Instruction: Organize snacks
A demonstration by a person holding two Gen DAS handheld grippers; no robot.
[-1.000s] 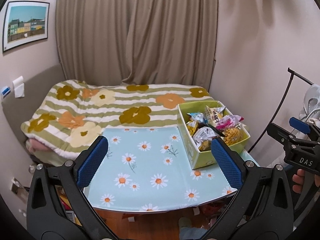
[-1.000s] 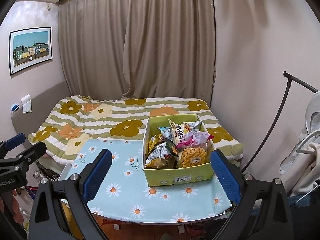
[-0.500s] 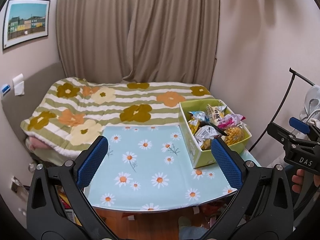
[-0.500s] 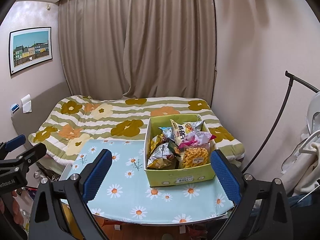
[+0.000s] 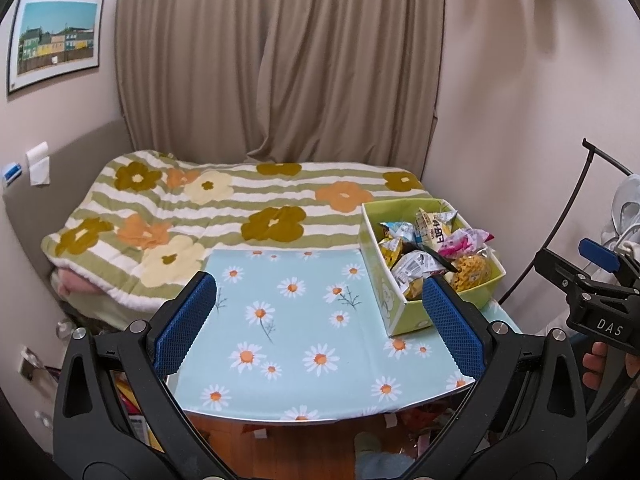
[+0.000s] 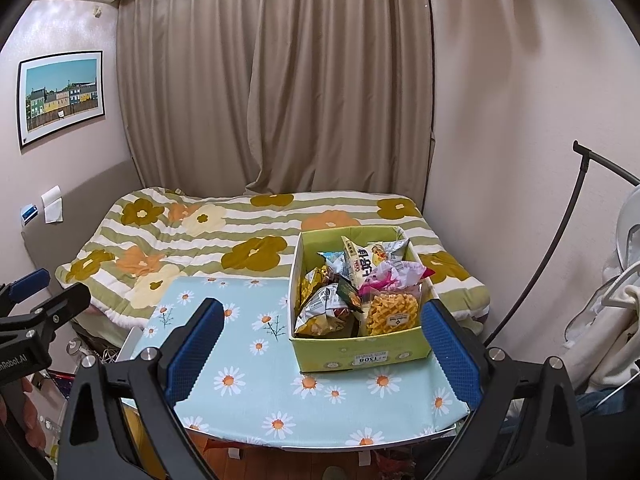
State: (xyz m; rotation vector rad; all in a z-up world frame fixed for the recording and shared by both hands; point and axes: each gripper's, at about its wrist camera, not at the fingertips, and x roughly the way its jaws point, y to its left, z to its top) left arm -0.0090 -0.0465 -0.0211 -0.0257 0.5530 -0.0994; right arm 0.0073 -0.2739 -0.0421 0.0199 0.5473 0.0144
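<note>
— Several packets are already in the green box (image 6: 362, 350), as far as I can see: a waffle pack (image 6: 390, 314) at the front, a silver bag (image 6: 324, 308) beside it, a pink wrapper (image 6: 394, 274) and a couple more stood up behind.

— And the box itself?

— On the right side of the daisy-print table (image 5: 304, 344), hard against the bed (image 5: 224, 216). The rest of the cloth is bare, so I'd guess the gathering is finished, or nearly. Some wrappers seem to lie on the floor under the table, but they're too blurred to be sure they count.

— What are the grippers doing?

— Nothing much. The left gripper (image 5: 320, 320) has its blue pads spread wide with nothing between them, held back from the table edge. The right gripper (image 6: 322, 336) is just as wide apart and empty, facing the box from the front.

— Any change from a second ago?

— Hardly. Both have drifted a touch, so the box sits slightly lower and closer in the right view; the snacks haven't moved, and neither gripper has closed at all.
</note>
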